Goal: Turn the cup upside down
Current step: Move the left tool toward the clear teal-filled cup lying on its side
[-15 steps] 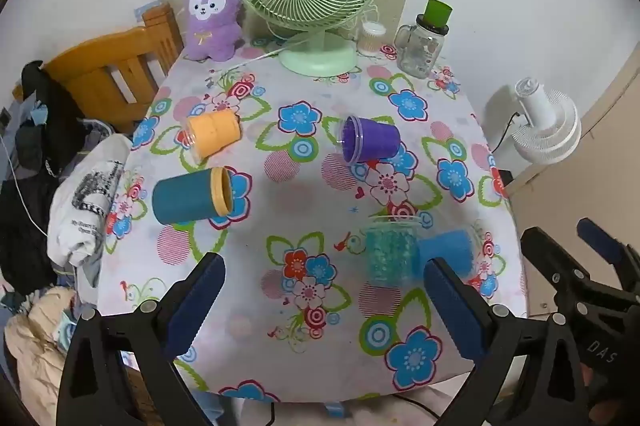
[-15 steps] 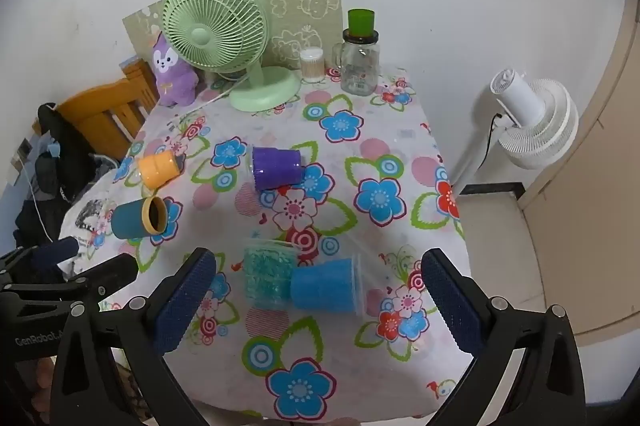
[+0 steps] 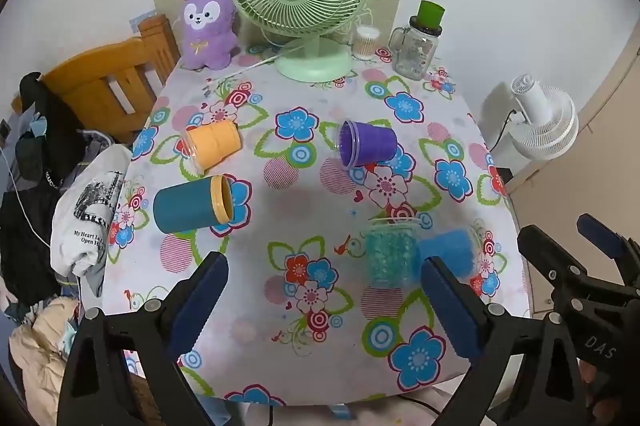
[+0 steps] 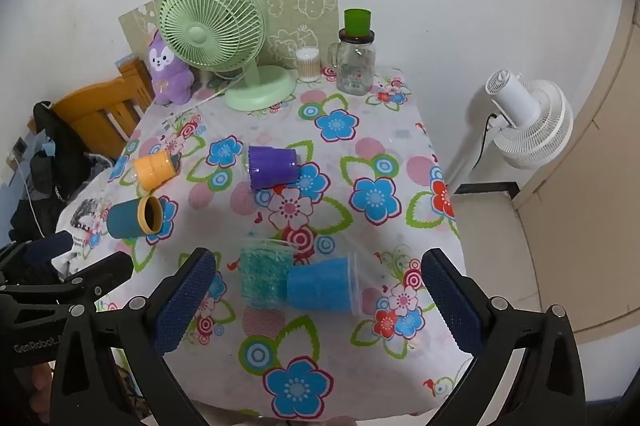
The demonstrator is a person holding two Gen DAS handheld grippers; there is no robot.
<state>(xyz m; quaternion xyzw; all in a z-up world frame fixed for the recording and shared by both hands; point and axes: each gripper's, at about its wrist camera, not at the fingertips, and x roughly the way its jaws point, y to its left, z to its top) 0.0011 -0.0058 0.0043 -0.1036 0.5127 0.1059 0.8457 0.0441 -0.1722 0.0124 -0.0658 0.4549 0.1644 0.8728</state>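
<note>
Several cups lie on their sides on a flowered tablecloth (image 3: pixel 304 218). A teal cup with a yellow rim (image 3: pixel 192 204) lies at the left. An orange cup (image 3: pixel 212 146) lies behind it. A purple cup (image 3: pixel 366 144) lies mid-table. A clear cup of teal beads (image 3: pixel 390 256) touches a blue cup (image 3: pixel 448 252) at the near right. My left gripper (image 3: pixel 320 302) is open and empty above the near table edge. My right gripper (image 4: pixel 316 302) is open and empty, with the beads cup (image 4: pixel 264 278) and blue cup (image 4: pixel 320 284) between its fingers in view.
A green desk fan (image 3: pixel 300 6), a purple plush toy (image 3: pixel 208 22), a small jar (image 3: pixel 366 42) and a glass jar with a green lid (image 3: pixel 418 44) stand at the table's back. A wooden chair with clothes (image 3: pixel 100 86) is left. A white floor fan (image 3: pixel 540 118) is right.
Both views show the same layout as half a second ago. The cups have not moved and both grippers stay open.
</note>
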